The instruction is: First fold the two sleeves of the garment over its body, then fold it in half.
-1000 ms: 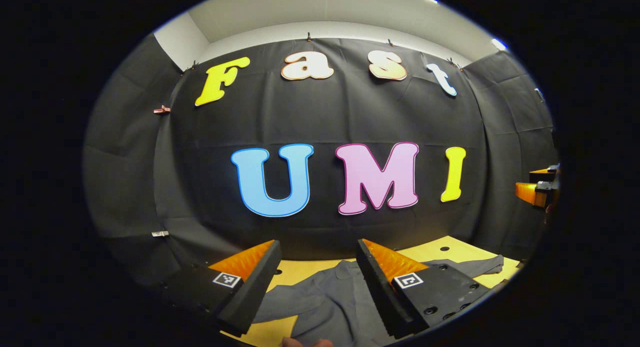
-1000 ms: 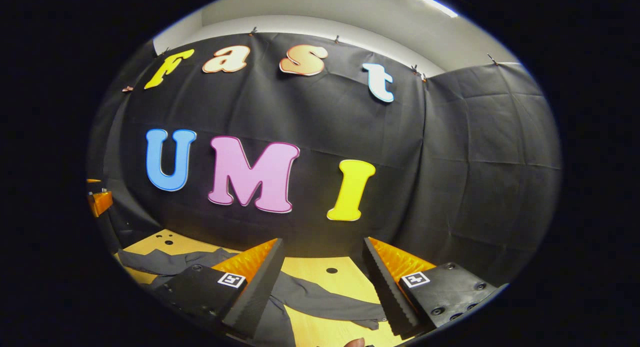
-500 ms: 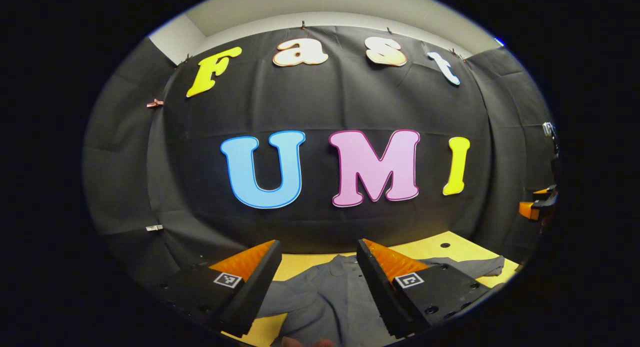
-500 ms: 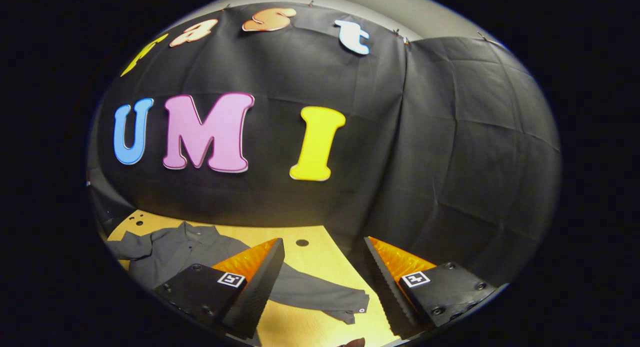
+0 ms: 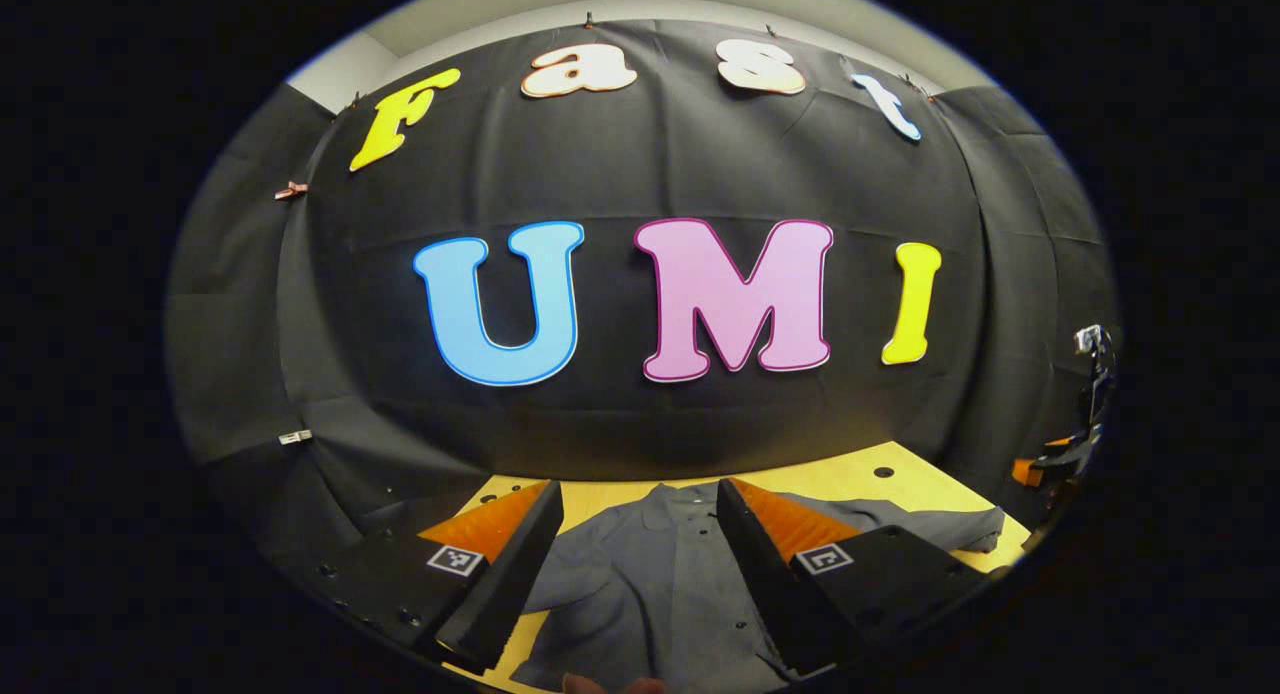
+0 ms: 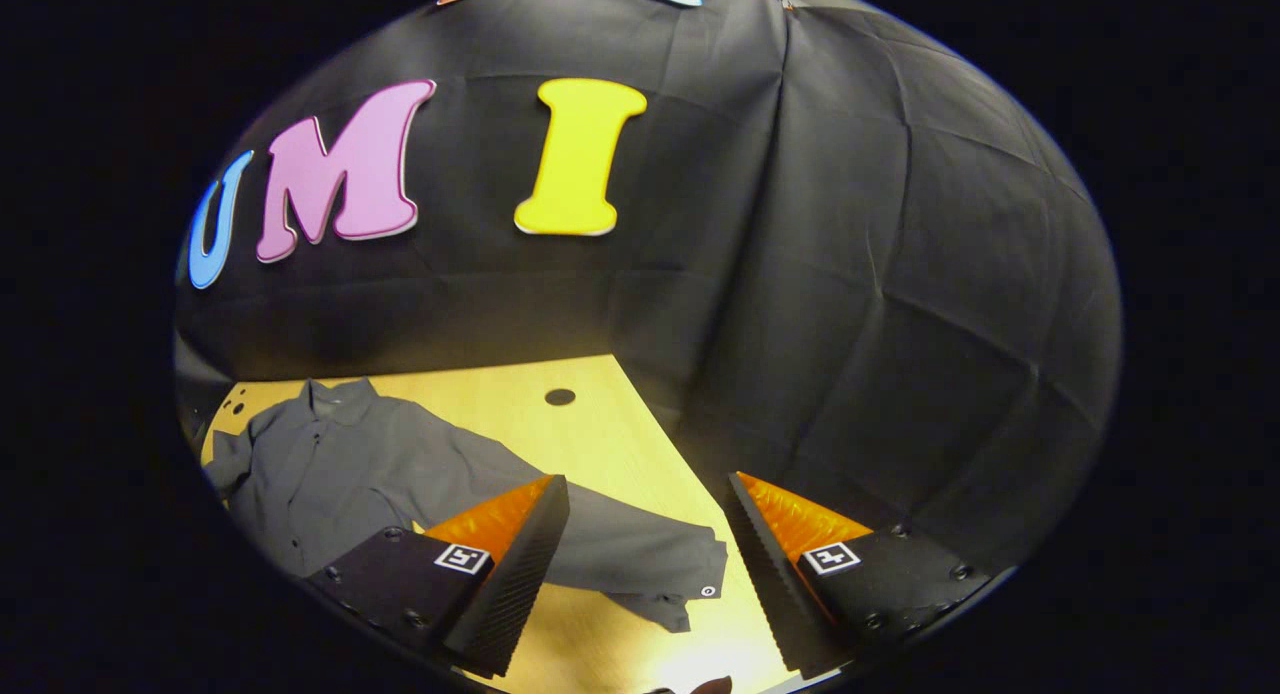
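The grey garment (image 6: 330,464) lies spread flat on the table (image 6: 600,414); both hand-held grippers (right (image 6: 645,554), left (image 5: 635,549)) hover above it, jaws wide. A shallow pinch at the sleeve cuff (image 6: 700,584) could slip.

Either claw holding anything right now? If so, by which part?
Nothing is held. The left claw and the right claw are both open above the shirt, which lies on the table with its sleeve unfolded.
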Tool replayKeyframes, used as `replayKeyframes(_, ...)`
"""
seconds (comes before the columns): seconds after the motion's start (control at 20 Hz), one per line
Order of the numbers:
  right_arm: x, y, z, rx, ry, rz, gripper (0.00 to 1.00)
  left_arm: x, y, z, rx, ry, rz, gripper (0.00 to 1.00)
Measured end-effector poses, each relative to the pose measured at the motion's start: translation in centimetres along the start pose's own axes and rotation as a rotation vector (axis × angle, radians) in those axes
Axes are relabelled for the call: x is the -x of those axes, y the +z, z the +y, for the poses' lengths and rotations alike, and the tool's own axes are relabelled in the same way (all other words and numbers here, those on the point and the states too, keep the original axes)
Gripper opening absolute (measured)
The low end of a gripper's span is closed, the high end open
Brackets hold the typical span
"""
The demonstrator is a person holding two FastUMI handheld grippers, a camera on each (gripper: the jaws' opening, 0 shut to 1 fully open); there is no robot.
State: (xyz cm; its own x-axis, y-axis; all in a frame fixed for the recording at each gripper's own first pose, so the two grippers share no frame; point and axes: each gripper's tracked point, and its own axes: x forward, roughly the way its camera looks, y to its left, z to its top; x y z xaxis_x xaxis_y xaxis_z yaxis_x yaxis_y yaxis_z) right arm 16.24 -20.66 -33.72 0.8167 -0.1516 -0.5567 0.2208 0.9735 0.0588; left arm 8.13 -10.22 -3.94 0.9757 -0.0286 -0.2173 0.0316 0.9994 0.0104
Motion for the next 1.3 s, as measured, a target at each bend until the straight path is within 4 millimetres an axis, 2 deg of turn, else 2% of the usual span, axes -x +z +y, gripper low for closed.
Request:
replayKeyframes(0.25, -4.5, -5.4, -1.5, -0.013, -0.004, 0.113, 0.98, -1.0, -0.5, -0.6, -0.043, 0.030, 0.034, 0.98)
replayKeyframes(0.5, -7.7, -9.3, -2.2, -0.043, -0.008, 0.204, 0.97, -1.9, -0.9, -2.1, -0.046, 0.052, 0.058, 0.98)
replayKeyframes(0.8, -9.9, -14.7, -3.1, -0.033, -0.016, 0.335, 0.97, -2.1, -2.2, -2.4, -0.020, 0.102, 0.108, 0.98)
replayKeyframes(0.95, -10.2, -17.5, -2.5, -0.050, 0.006, 0.410, 0.97, -1.5, -2.6, -2.1, -0.022, 0.125, 0.122, 0.97)
replayKeyframes(1.0, -10.8, -16.8, -2.5, -0.081, 0.008, 0.376, 0.97, -1.4, -2.6, -1.9, -0.023, 0.133, 0.125, 0.98)
replayKeyframes(1.1, -10.7, -16.9, -2.1, -0.098, 0.020, 0.366, 0.95, -1.1, -2.8, -1.6, -0.018, 0.141, 0.132, 0.97)
replayKeyframes(1.25, -11.1, -17.0, -2.4, -0.144, 0.008, 0.371, 0.11, -0.7, -2.8, -0.9, -0.009, 0.146, 0.129, 0.97)
replayKeyframes(1.3, -11.0, -16.7, -2.5, -0.161, 0.006, 0.384, 0.08, -0.6, -2.7, -0.4, -0.009, 0.149, 0.123, 0.98)
